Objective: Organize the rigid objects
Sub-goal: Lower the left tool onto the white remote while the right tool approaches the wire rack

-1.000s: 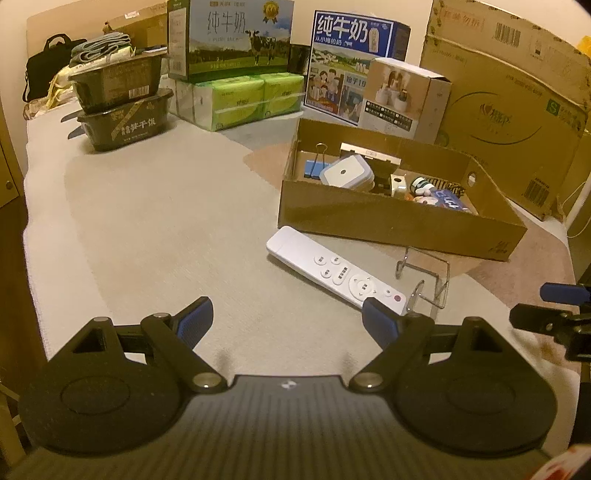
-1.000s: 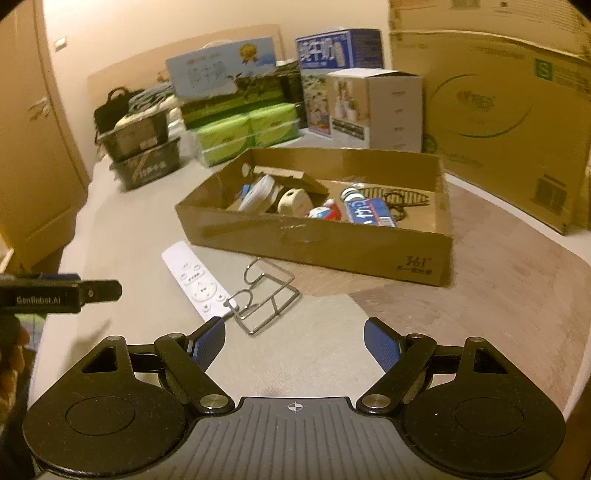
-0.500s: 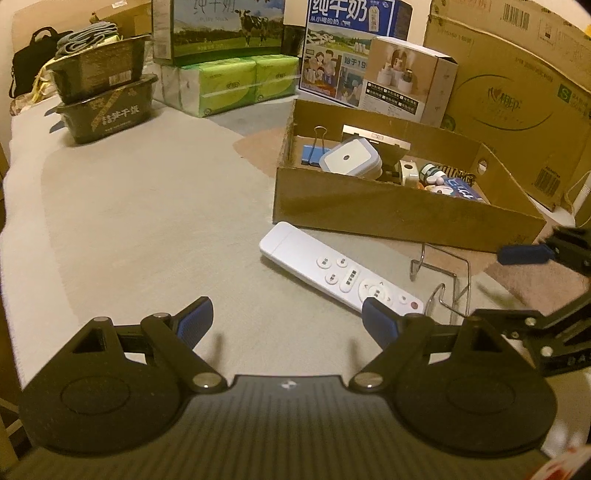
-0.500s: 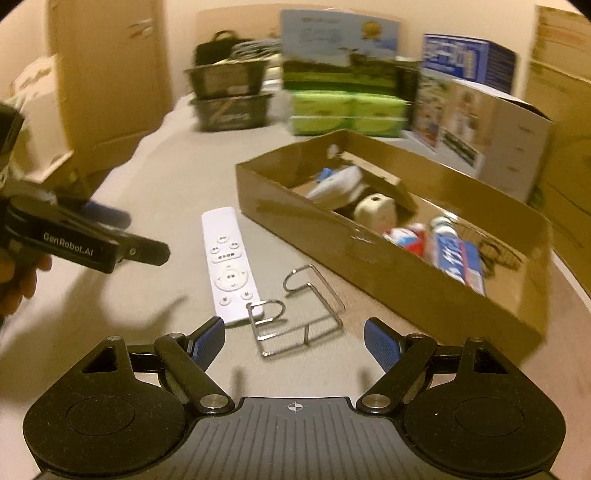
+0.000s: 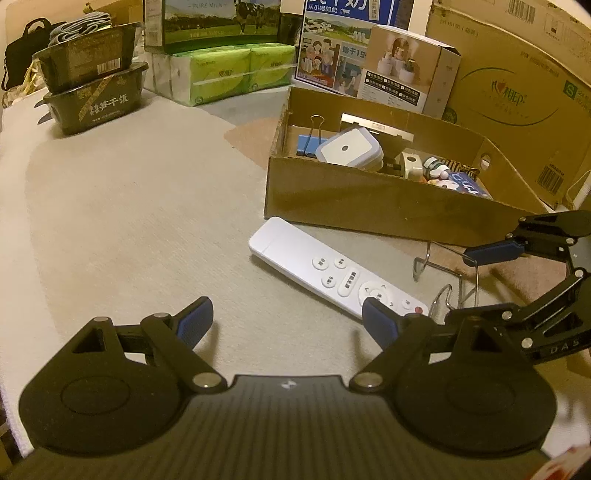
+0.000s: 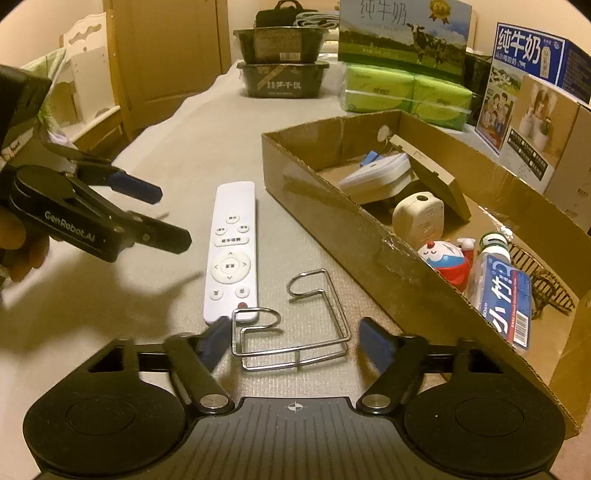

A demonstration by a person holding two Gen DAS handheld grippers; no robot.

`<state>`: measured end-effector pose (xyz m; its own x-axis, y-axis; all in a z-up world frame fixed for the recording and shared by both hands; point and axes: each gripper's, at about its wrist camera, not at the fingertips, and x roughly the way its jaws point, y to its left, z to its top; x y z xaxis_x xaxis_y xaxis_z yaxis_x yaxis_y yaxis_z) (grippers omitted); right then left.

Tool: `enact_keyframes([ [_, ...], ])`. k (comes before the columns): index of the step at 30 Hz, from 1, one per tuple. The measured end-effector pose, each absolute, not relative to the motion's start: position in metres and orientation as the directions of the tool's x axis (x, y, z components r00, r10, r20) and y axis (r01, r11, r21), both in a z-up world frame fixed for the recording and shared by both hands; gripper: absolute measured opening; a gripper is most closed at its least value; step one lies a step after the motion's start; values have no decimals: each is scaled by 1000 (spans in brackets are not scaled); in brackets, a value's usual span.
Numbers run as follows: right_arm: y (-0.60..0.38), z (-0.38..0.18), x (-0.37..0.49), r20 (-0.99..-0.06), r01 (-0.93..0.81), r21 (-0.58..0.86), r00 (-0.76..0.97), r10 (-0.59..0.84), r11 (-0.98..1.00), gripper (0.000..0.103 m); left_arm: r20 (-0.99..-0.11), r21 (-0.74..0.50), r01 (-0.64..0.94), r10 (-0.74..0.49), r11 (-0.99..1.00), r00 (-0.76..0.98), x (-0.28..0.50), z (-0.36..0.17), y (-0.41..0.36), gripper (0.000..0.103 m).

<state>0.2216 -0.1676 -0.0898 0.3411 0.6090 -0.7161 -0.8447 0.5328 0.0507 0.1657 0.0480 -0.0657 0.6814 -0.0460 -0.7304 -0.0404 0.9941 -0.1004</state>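
A white remote (image 5: 334, 275) (image 6: 231, 247) lies on the grey mat in front of a shallow cardboard box (image 5: 388, 206) (image 6: 354, 236). A bent wire rack (image 6: 295, 325) (image 5: 448, 275) lies beside the remote's button end. My right gripper (image 6: 293, 341) is open, its fingers on either side of the rack, low over the mat. My left gripper (image 5: 288, 319) is open and empty, just short of the remote; its right fingertip (image 5: 378, 321) overlaps the remote's near end. Each gripper shows in the other's view: the left (image 6: 155, 218), the right (image 5: 476, 284).
The box holds a white case (image 5: 347, 147), a binder clip (image 5: 308, 142), a bottle (image 6: 500, 295), a toy (image 6: 445, 258) and other small items. Behind stand milk cartons (image 5: 218, 22), tissue packs (image 5: 236, 70), black trays (image 5: 94, 96) and a large carton (image 5: 517, 81).
My right gripper has swung left and dropped down onto the wire rack, which now lies between its fingers. My left gripper has moved closer to the remote. Both stay open.
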Motion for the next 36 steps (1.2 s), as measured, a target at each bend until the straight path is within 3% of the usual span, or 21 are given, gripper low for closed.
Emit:
enact_keyframes([
  [8,-170,-85,211,-717,-802,41,392,577,595,68,-728,-126,-60,-51,990,684,169,-64,43,86],
  [17,-189,-87,186,-701,-596,75,538,468,799,68,-722,-153,-135,-18,979,692,193,-70,12,86],
  [27,-205,-84,173,-682,-476,98,607,407,874,68,-736,-39,-163,82,986,672,209,-91,-15,86],
  [36,-209,-85,166,-681,-453,107,615,398,885,68,-754,8,-152,106,988,648,174,-87,26,83],
])
